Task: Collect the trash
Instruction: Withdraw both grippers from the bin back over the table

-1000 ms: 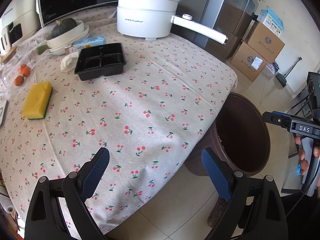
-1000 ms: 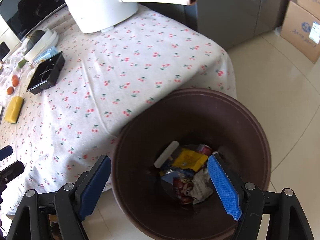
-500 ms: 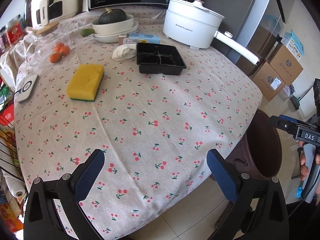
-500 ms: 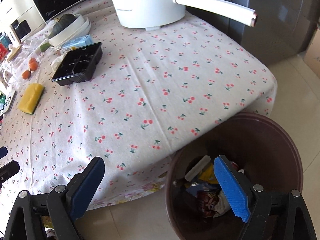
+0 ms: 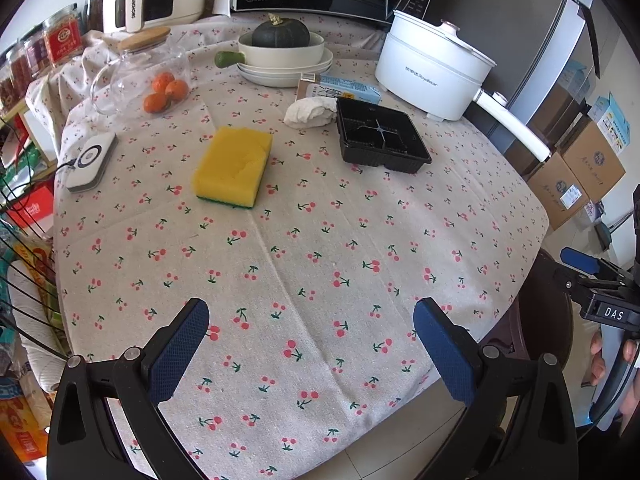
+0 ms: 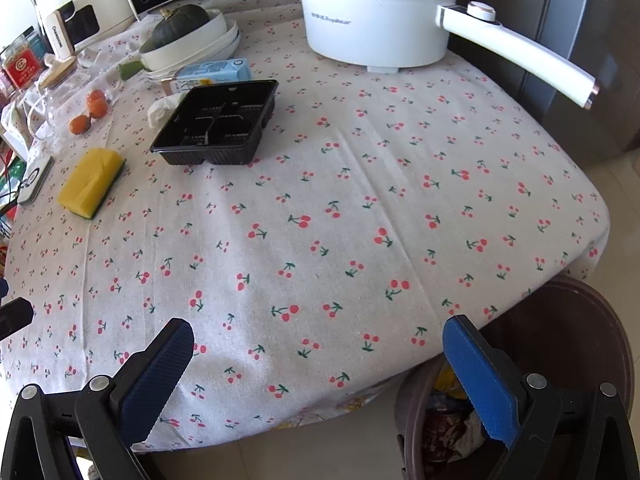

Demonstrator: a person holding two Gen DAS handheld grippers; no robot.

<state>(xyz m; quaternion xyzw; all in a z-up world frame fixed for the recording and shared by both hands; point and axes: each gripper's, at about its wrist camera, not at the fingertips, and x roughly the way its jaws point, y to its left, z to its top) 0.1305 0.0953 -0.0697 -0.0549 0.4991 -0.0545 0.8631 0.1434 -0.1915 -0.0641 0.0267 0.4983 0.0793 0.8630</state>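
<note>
1. On the far left of the table (image 5: 360, 240) sit things that look like keepers: a small white gadget with a cord (image 5: 90, 160), a glass jar (image 5: 140, 76) and three oranges (image 5: 164, 90). They do not look like trash.
2. Next comes a yellow sponge (image 5: 232, 166). It lies flat on the cherry cloth, well apart from both grippers. It is for cleaning, so it probably stays.
3. Behind it stands a bowl with a dark green squash (image 5: 282, 36).
4. A crumpled white tissue (image 5: 310, 110) lies just beside a black plastic tray (image 5: 380, 140). A blue and white carton (image 5: 344, 88) lies behind them. These three look like the trash that is left to pick up, though whether the carton is empty cannot be told.
5. A big white pot (image 5: 432, 68) stands at the back right. It stays.
6. The left gripper (image 5: 312, 352) is spread wide and holds nothing. It hangs over the near edge of the table.
7. The right gripper (image 6: 316, 364) is opening its jaws, and nothing is between them. It too is over the near edge.
8. On the floor at the right, by the table edge, is the brown trash bin (image 6: 580, 320). Wrappers and crumpled paper already lie inside, so part of the job is done.
9. What is left is likely the tissue, the tray and maybe the carton. They are far across the table from both grippers.
</note>
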